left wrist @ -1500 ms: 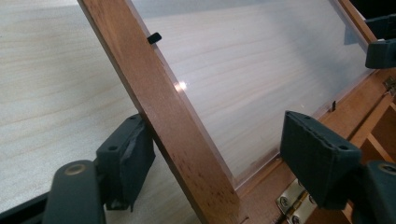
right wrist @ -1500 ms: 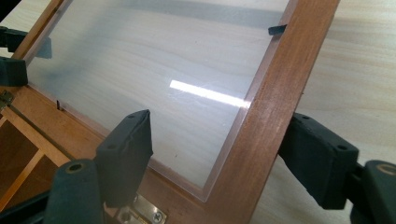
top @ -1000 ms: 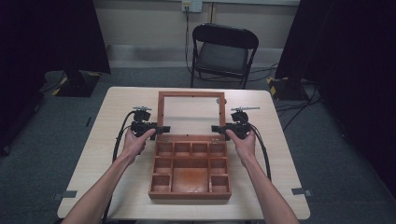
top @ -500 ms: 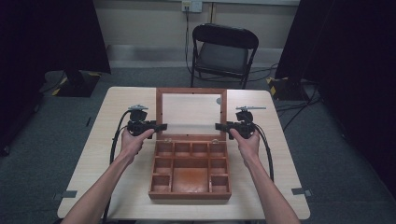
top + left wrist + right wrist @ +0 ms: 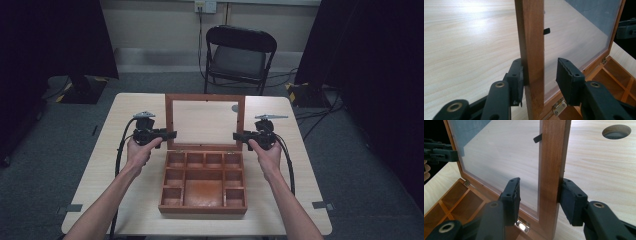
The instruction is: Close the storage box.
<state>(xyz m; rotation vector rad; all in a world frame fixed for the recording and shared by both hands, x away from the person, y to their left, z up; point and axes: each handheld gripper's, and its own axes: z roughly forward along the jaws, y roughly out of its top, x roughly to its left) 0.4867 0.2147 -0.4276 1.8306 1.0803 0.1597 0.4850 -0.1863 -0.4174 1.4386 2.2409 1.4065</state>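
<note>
Wooden box [image 5: 202, 209] open near the middle of the table [image 5: 135, 107], front wall close to the near edge. Lid [image 5: 205, 97] upright on its hinges at the back of the box, clear pane inside a wooden frame.

Left gripper [image 5: 170, 134] level, at the left upright of the lid frame. Seen in the left gripper view: upright between the jaws, outer pad [image 5: 517, 82] flat against the frame's outer edge, inner pad [image 5: 564, 75] a little off the pane side, sliver of gap visible. Jaws just been closing. Not yet clamped; frame straddled, no squeeze seen.

Right gripper [image 5: 236, 135] mirrored at the right upright. Right gripper view: outer pad [image 5: 570, 197] touching the outer edge, inner pad [image 5: 511, 195] well short of the pane side, wider gap than on the left. Jaws likewise just been closing; released, frame between them.

Hinge [image 5: 524, 225] bright metal, just below the inner pad on the right side.

Room: bare tabletop behind the lid up to the far edge, apart from a round hole [image 5: 235, 108] near the right upright. Open strips of table left and right of the box, occupied by hands and trailing cables. Compartments empty. Folding chair [image 5: 240, 55] beyond the far edge, clear of the table.
</note>
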